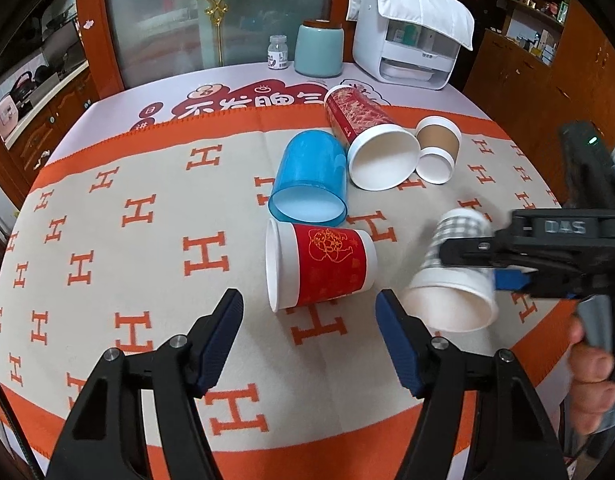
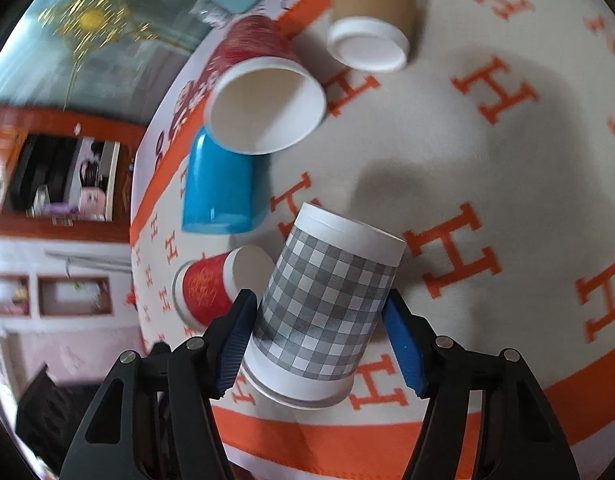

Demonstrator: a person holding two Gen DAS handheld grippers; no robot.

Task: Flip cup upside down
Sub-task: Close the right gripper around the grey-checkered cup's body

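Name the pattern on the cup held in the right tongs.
A grey-and-white check on the cup, clearest in the right wrist view.

Soft, even indoor light; fisheye edges bow and darken, the right wrist background smears with motion blur.

The letters "DAS" stand in raised grey on the black body of the right gripper [image 1: 473, 258], at about three o'clock in the left wrist view. The orange-and-cream cloth [image 1: 107, 264] carries a repeated orange "H". At twelve o'clock, the white table cover [image 1: 155, 104] bears large Chinese characters, perhaps beginning "不", partly hidden by the cloth. Small print on the clear bottle [image 1: 278, 53] is unreadable.
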